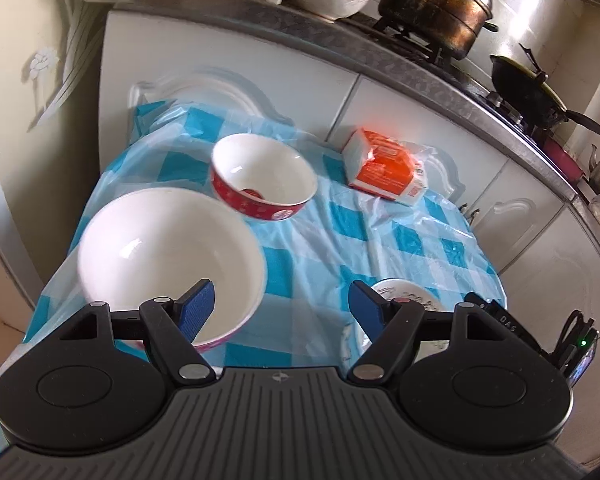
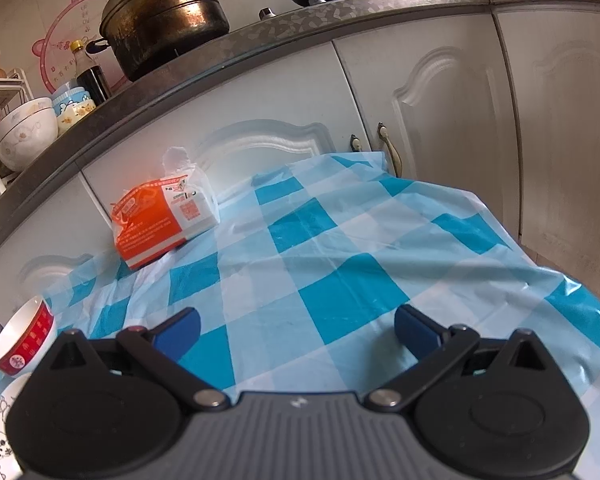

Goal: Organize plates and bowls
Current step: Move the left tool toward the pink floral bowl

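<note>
Nothing is stacked yet, so the sorting is judged to be at an early stage. On the table (image 1: 380, 232), under a thin, glossy plastic cloth checked in blue and white and wrinkled in places, the dishes are spread apart. The large white bowl (image 1: 168, 256), smooth and glazed with a pink band low on its outer wall, is seen toward the near left corner. The red bowl (image 1: 264, 178), smaller, white inside and patterned red outside, is set just behind it, toward the far left edge. A flat white plate (image 1: 404, 296) with black line drawings is found at the near edge, partly hidden. The left gripper (image 1: 282, 306) is held wide open with nothing grasped; one blue ribbed pad (image 1: 200, 304) is seen in front of the large bowl's near rim, and whether it touches cannot be told. The right gripper (image 2: 296, 332) is likewise spread wide and empty above bare cloth. An orange-and-white tissue pack (image 2: 160, 220), soft and crinkled, is left by the far edge. All gathering and nesting is still to be done.
</note>
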The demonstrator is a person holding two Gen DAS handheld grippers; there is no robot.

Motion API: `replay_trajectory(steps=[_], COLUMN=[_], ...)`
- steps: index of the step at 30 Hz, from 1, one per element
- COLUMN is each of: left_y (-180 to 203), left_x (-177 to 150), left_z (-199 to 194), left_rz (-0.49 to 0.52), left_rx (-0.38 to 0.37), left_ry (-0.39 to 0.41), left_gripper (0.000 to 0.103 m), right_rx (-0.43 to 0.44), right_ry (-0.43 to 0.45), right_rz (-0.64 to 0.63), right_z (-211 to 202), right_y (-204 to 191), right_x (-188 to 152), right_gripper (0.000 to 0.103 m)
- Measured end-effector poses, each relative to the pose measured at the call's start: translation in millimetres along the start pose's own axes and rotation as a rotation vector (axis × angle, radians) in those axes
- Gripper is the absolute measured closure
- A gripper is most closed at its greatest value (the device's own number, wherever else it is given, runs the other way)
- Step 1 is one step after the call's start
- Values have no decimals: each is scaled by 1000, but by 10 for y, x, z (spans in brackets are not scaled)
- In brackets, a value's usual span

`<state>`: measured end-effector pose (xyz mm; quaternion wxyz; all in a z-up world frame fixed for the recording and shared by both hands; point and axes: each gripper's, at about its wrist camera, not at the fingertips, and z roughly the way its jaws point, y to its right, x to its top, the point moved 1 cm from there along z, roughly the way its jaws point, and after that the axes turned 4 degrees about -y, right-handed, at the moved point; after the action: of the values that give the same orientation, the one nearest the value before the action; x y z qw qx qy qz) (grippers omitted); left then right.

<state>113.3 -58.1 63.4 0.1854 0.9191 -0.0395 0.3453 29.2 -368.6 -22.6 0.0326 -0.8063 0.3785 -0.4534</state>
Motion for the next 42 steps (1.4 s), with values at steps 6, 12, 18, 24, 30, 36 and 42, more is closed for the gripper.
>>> replay_trajectory(steps=[6,12,18,24,30,36,42], left_y=[213,379,582,908,868,499,-12], left_x=[39,-75,-274,-484,-520,-523,-530], left_z=[-151,-228,-392,-583,-675,-792,-820], left_rz=[-5,1,-20,1,-44,-128,-179], left_rx=[17,107,126,196,298,328,319], left_ry=[70,121,284,326,310,299,302], left_gripper=[12,13,13,17,17,16,15], right_rx=[25,85,138,179,161,152,149], right_ry=[-4,5,0,-11,-14,-18,-18], right_rz=[2,36,47,38,21,12,11], right_z=[14,-2,37,42,9,36,42], right_y=[9,75,160,250,258,219,199], right_x=[9,3,63,113,93,112,118], right_gripper=[0,0,0,0,0,0,0])
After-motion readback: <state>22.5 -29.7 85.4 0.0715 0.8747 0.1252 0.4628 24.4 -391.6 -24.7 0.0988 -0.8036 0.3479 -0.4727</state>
